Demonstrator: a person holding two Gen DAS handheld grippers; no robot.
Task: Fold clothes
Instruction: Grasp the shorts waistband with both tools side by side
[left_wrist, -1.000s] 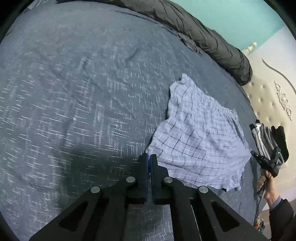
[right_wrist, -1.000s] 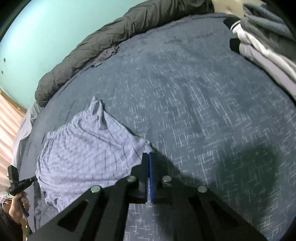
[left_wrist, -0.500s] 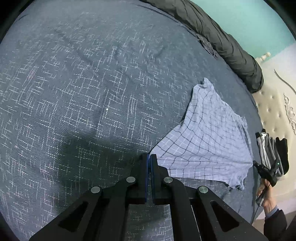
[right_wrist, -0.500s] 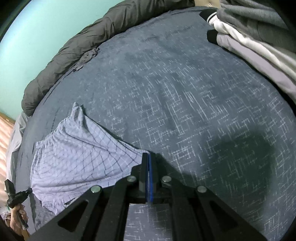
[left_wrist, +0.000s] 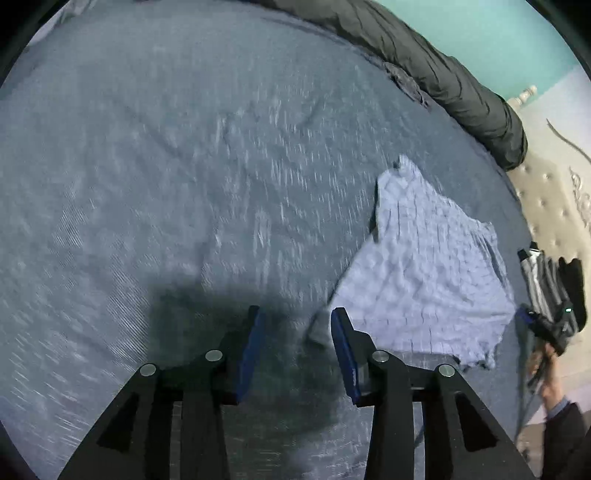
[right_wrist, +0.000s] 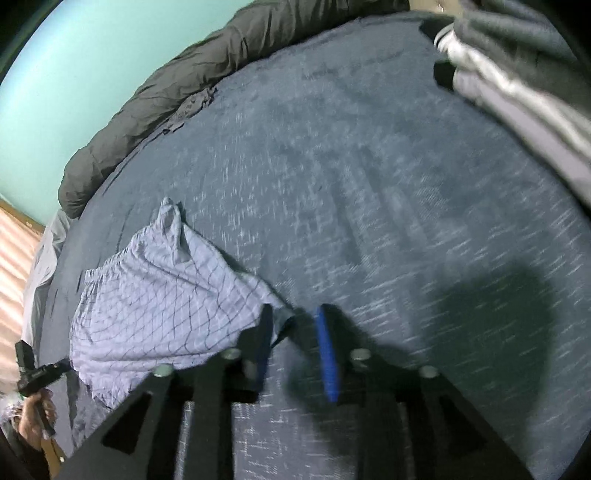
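Observation:
A light blue checked garment (left_wrist: 424, 280) lies spread on the dark blue bedspread (left_wrist: 184, 166); it also shows in the right wrist view (right_wrist: 159, 302). My left gripper (left_wrist: 295, 325) is open, with the garment's near corner lying loose between its fingers. My right gripper (right_wrist: 293, 325) is open, with the garment's other near corner just at its left finger. Neither holds the cloth. Both views are motion-blurred.
A dark grey rolled duvet (left_wrist: 443, 77) lies along the far edge of the bed (right_wrist: 177, 88). A stack of folded clothes (right_wrist: 524, 81) sits at the right, also seen in the left wrist view (left_wrist: 554, 284). A tufted headboard (left_wrist: 550, 199) stands behind.
Both grippers were shut on the garment's corners and pulling it taut; now both have opened and let the corners drop onto the bed.

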